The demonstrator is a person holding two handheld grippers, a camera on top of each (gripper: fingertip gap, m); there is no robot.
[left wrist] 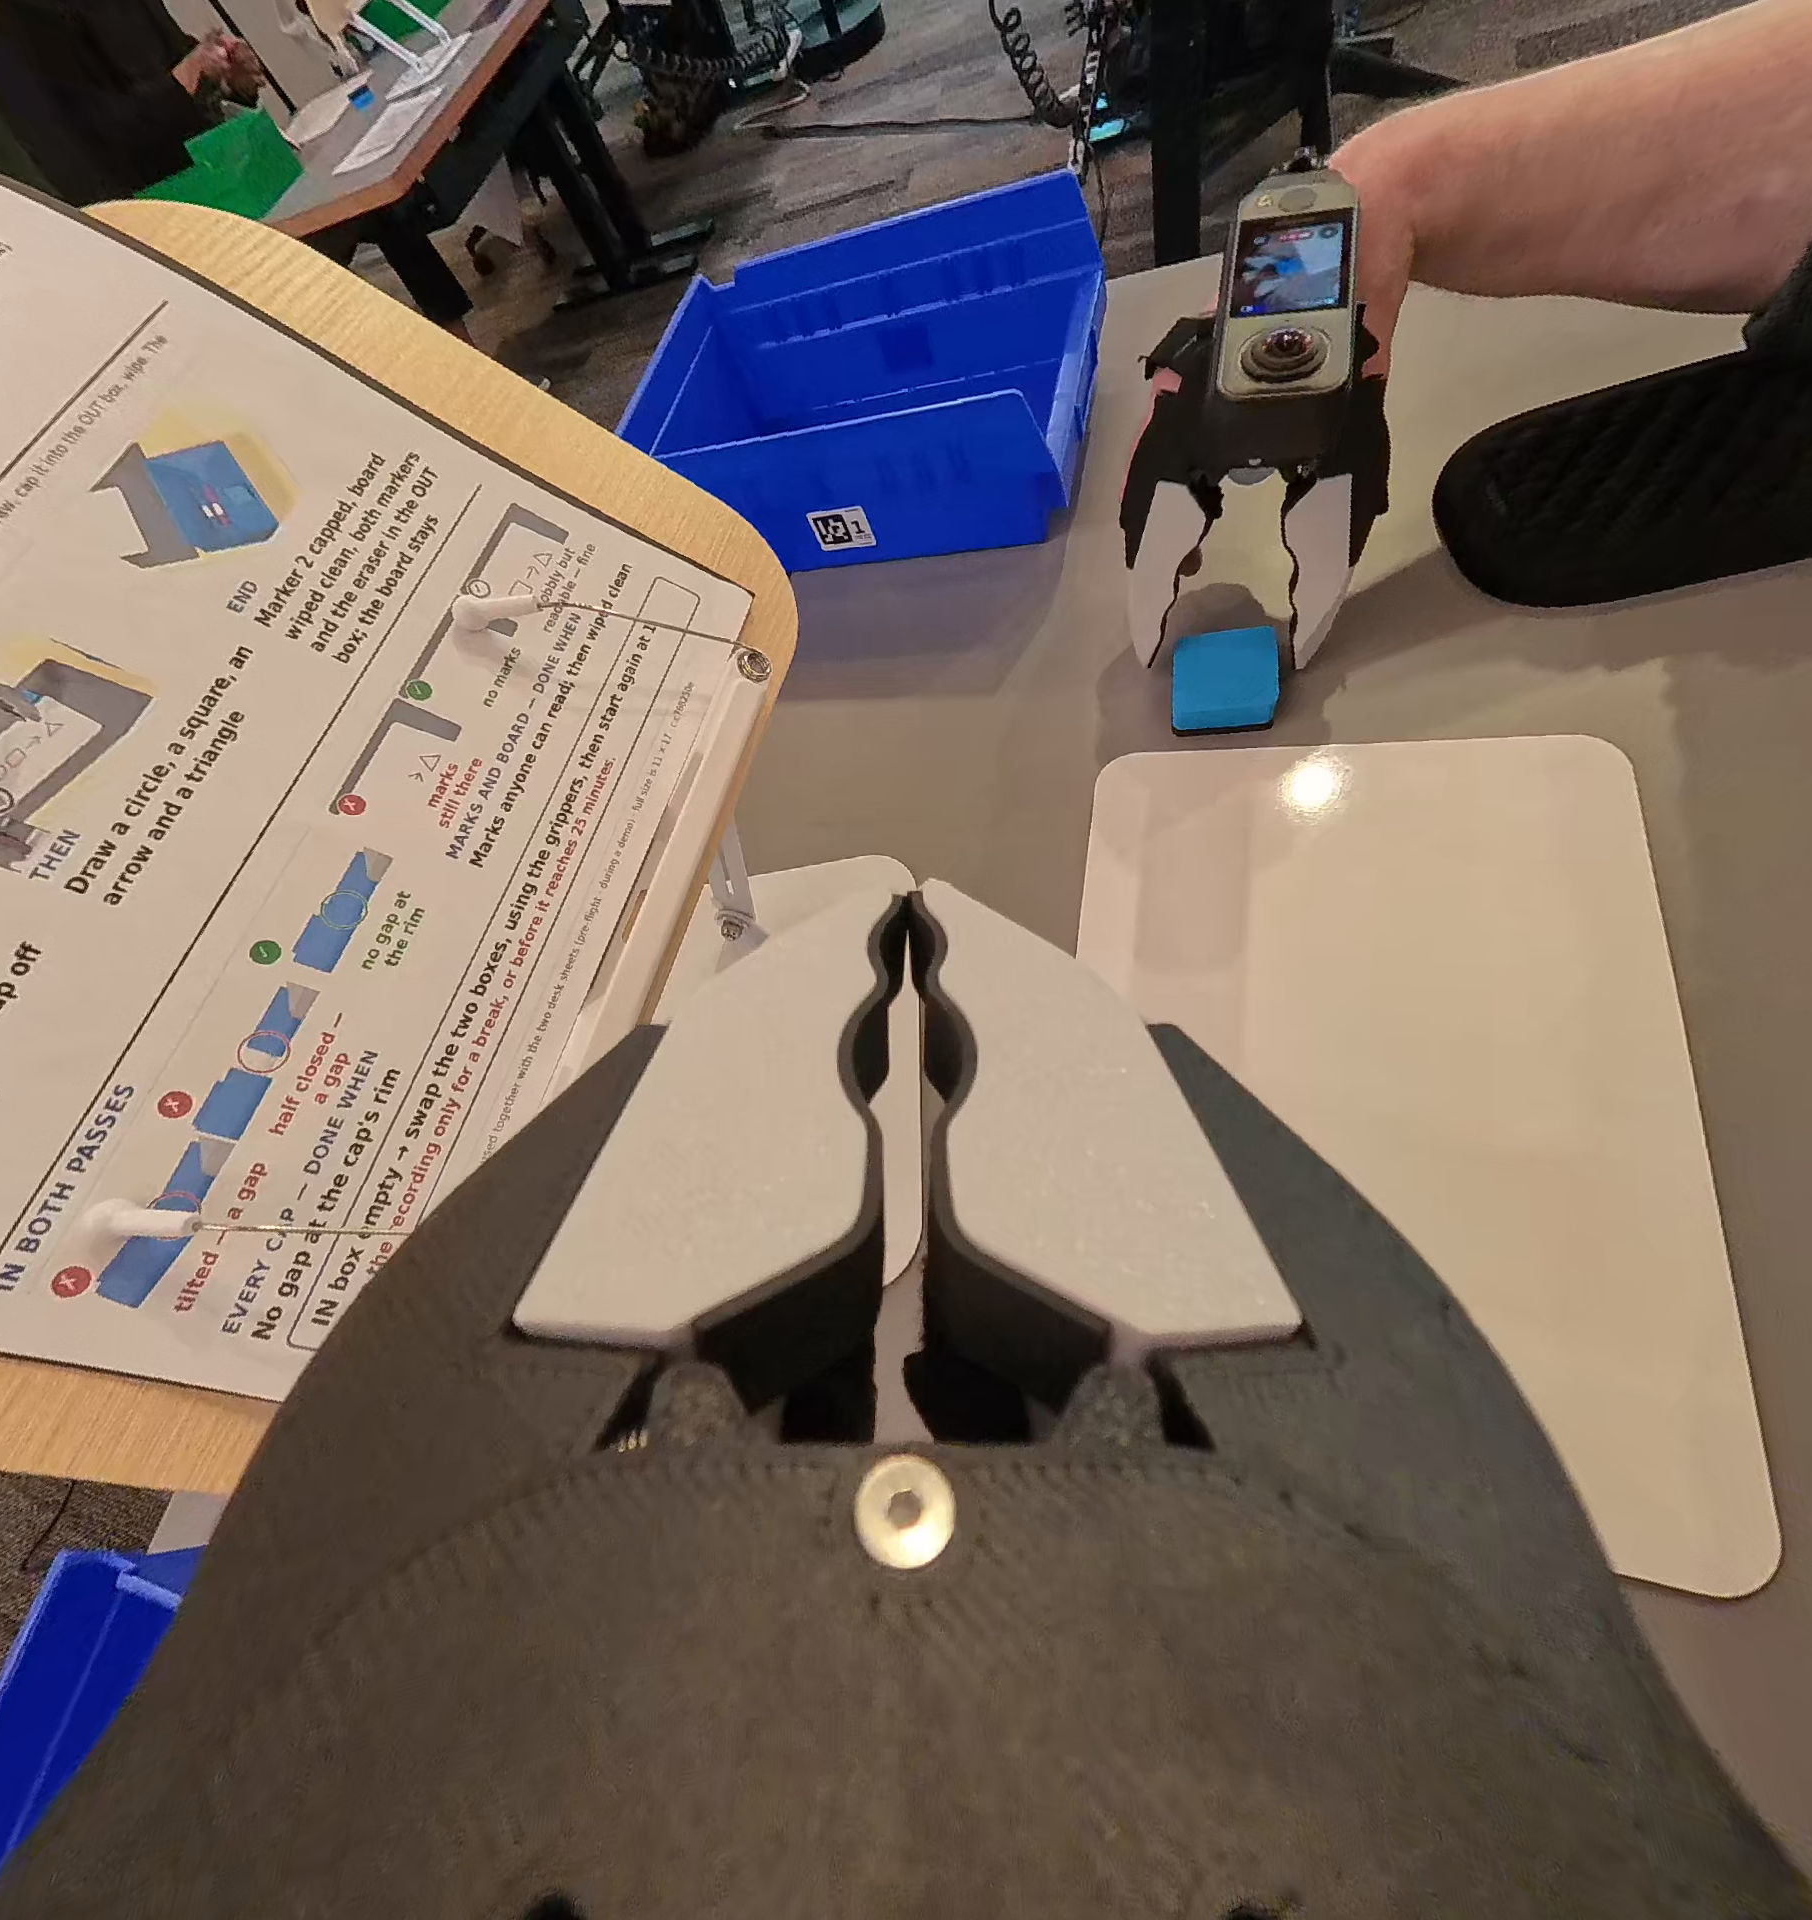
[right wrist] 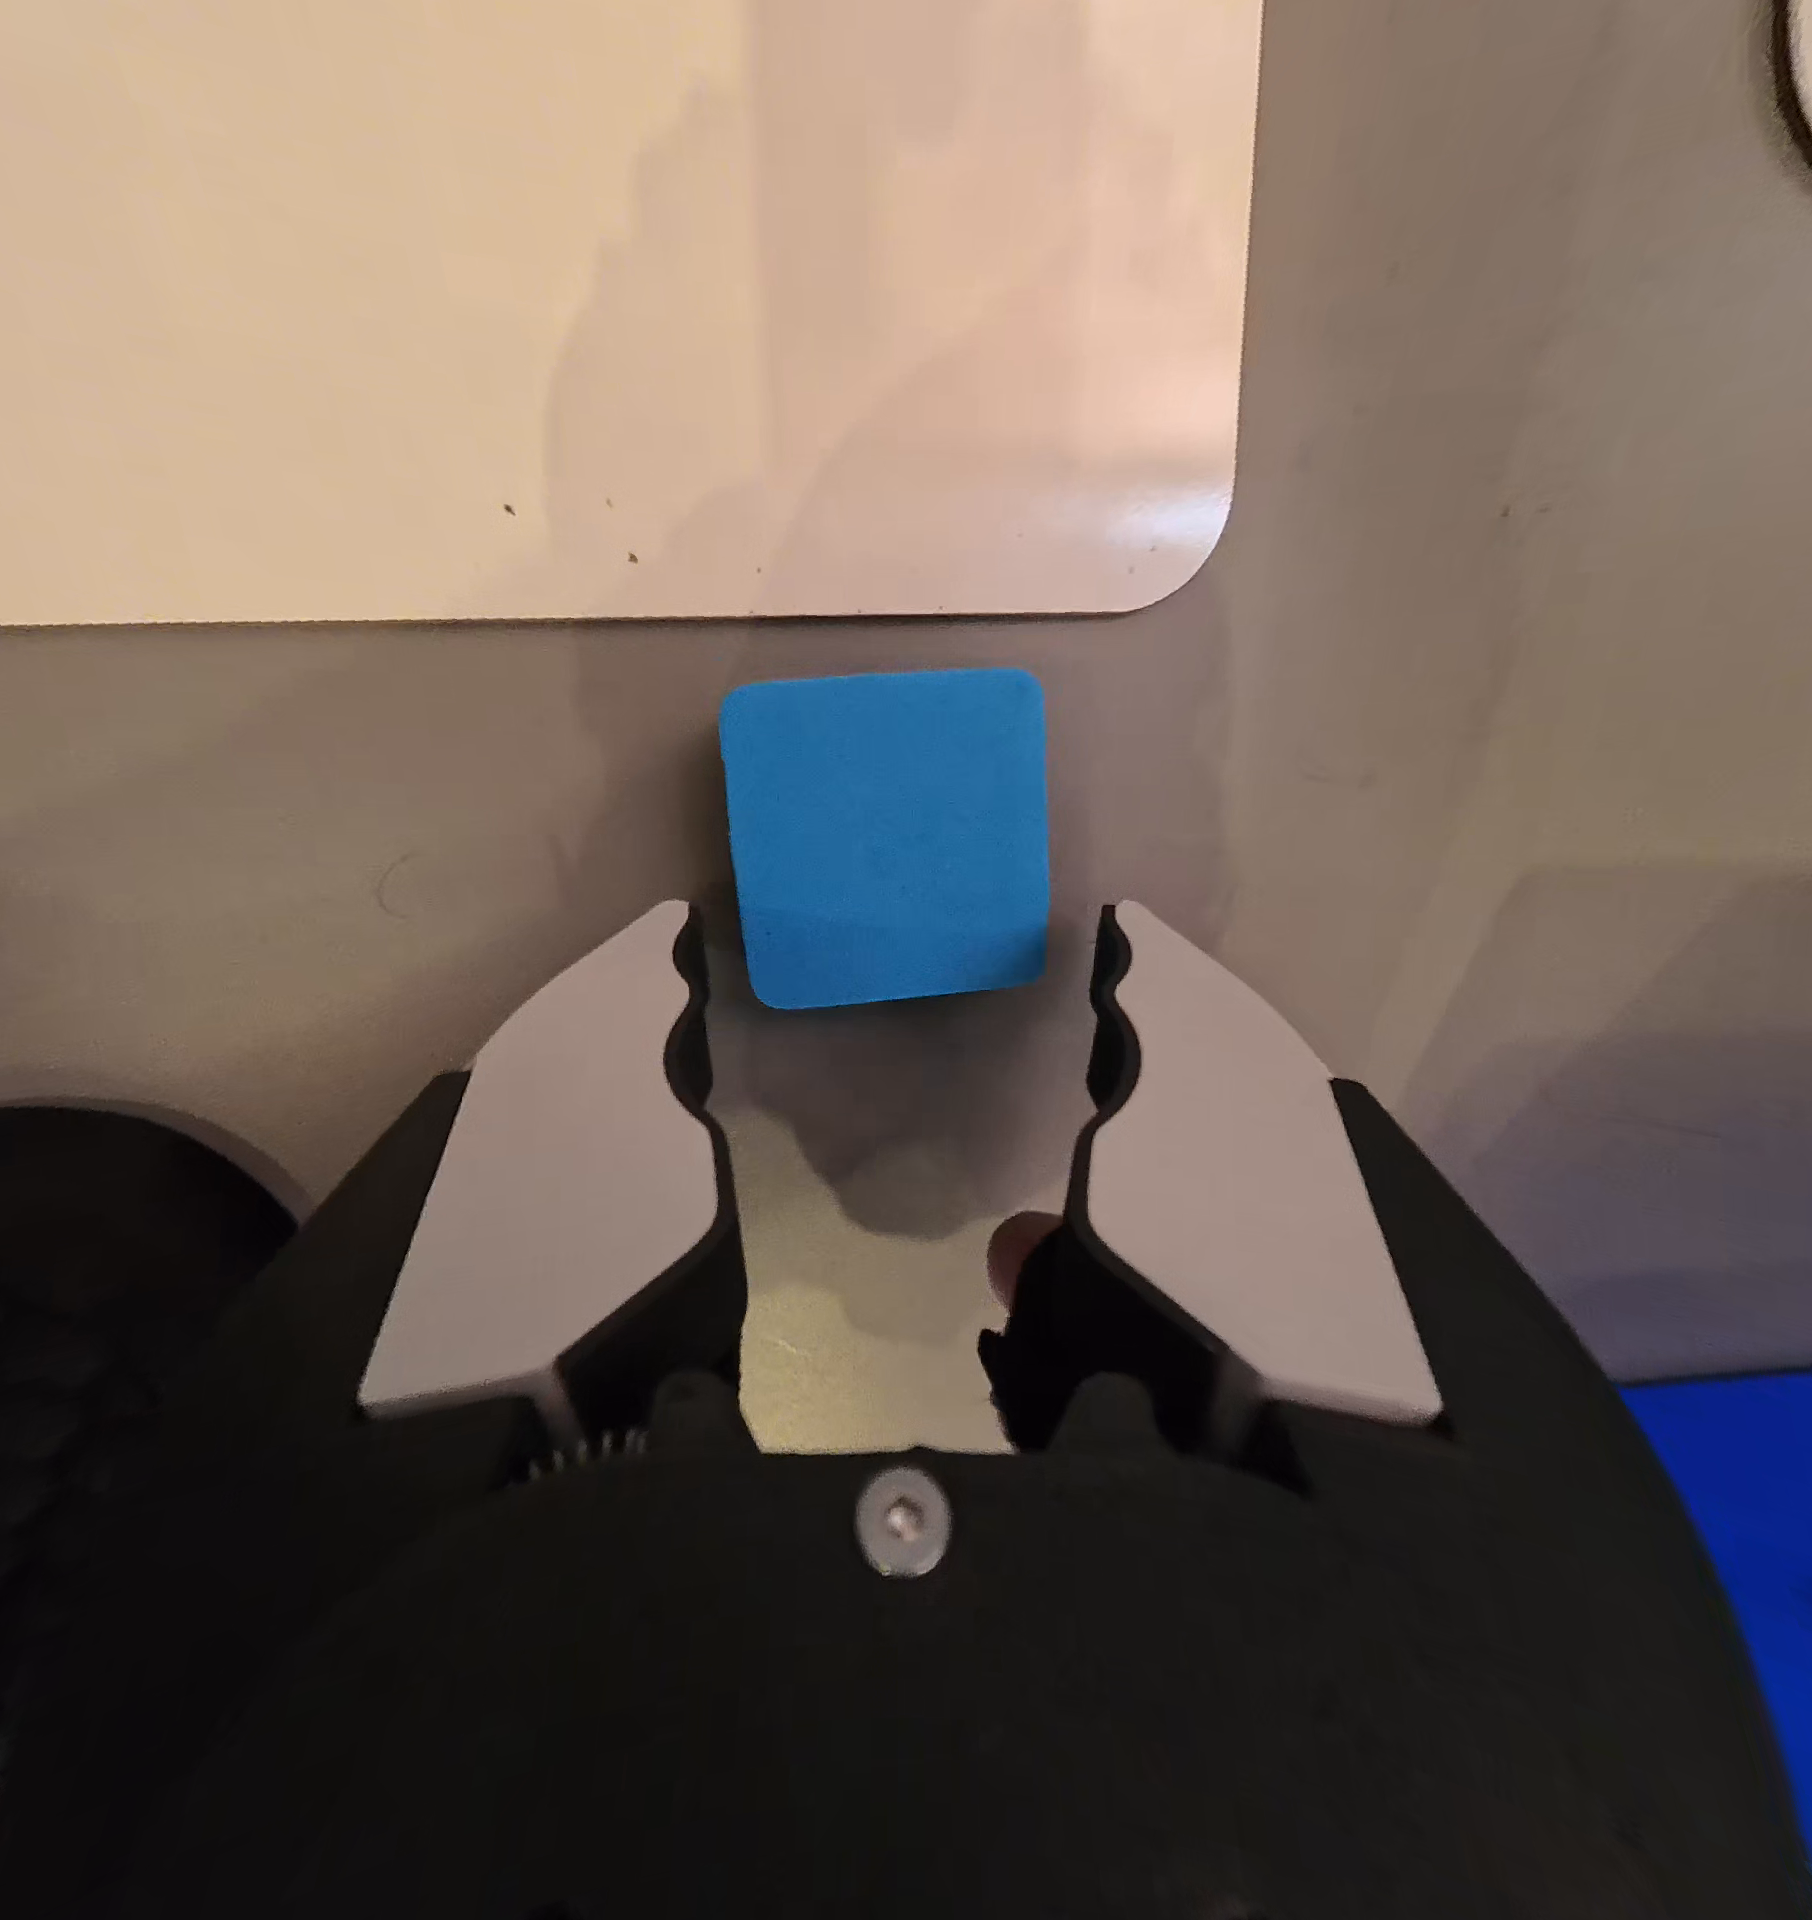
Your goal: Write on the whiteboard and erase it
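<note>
Right gripper (right wrist: 897, 914) jaws wide open, straddling the eraser's (right wrist: 886, 831) near edge on the worktop (right wrist: 1504, 727) beside the whiteboard (right wrist: 569, 312), likely lining up a grab; left gripper (left wrist: 910, 909) shut, empty.

Left gripper (left wrist: 910, 914) foreground, fingers pressed together, nothing between them. Whiteboard (left wrist: 1401, 1143) flat on grey table (left wrist: 933, 748), blank. Right gripper (left wrist: 1229, 649) beyond, fingers spread astride blue eraser (left wrist: 1224, 681). Blue bin (left wrist: 881, 395) behind; instruction sheet (left wrist: 258, 779) at left.
</note>
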